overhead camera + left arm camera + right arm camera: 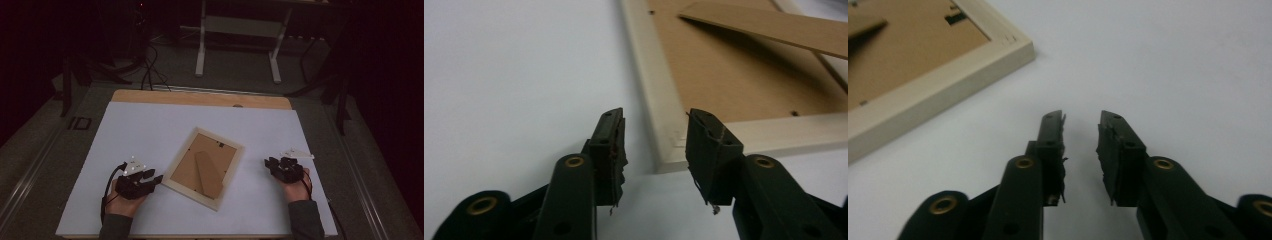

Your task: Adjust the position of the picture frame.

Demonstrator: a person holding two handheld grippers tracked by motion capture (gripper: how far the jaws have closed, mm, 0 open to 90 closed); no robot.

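Frame face-down, handling not yet begun

Picture frame (203,168) lies back-up near the middle of the white board (150,130), turned at an angle, brown backing showing and its stand flap (210,172) resting on the backing. Nothing lifted or gripped, so the work looks to be at its start. Left gripper (159,178) sits just beside the frame's near-left corner, jaws spread with that corner lined up in the gap but not pinched. Right gripper (269,163) rests apart to the frame's right, jaws spread, holding nothing. Left: grip the frame and move or stand it
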